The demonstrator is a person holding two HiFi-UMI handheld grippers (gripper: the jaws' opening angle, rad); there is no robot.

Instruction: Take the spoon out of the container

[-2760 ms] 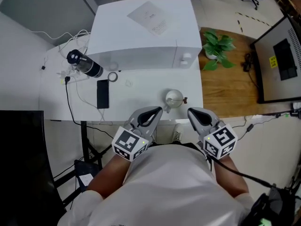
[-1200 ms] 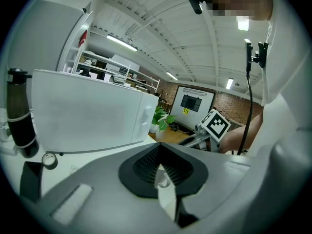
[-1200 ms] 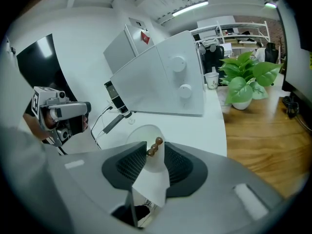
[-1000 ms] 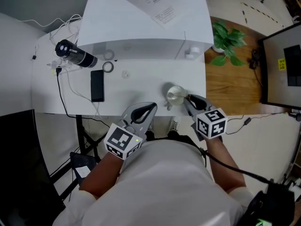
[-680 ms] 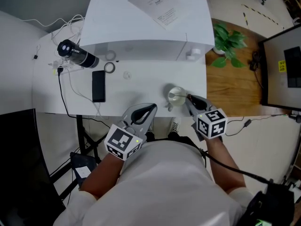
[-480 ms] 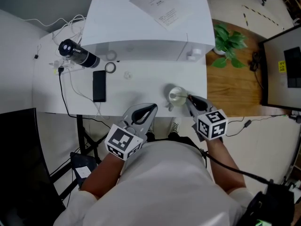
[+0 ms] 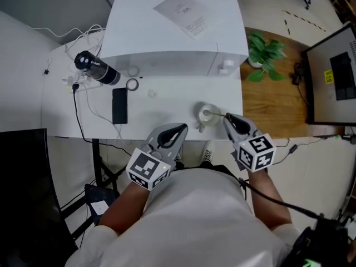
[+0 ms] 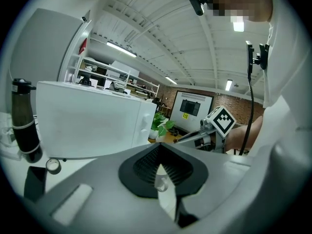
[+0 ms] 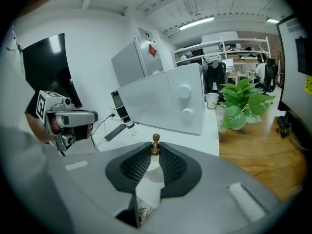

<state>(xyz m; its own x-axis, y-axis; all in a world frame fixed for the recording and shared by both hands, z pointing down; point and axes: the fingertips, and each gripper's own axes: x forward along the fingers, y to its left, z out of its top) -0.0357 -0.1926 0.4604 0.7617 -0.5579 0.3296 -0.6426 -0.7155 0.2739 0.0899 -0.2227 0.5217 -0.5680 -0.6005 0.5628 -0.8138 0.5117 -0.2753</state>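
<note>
Spoon (image 7: 217, 114) not out of the container (image 7: 201, 119) yet

Thin spoon leans back toward the right gripper (image 7: 228, 117), brown knobbed handle end pinched right between its jaw tips. Bowl end sits down in the small clear container, upright just ahead of those tips.

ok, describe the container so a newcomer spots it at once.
On the white table, look in front of the big white appliance, near the front right edge. The container is the small round pale cup there, the only item with a spoon at its mouth, held by the right gripper.
</note>
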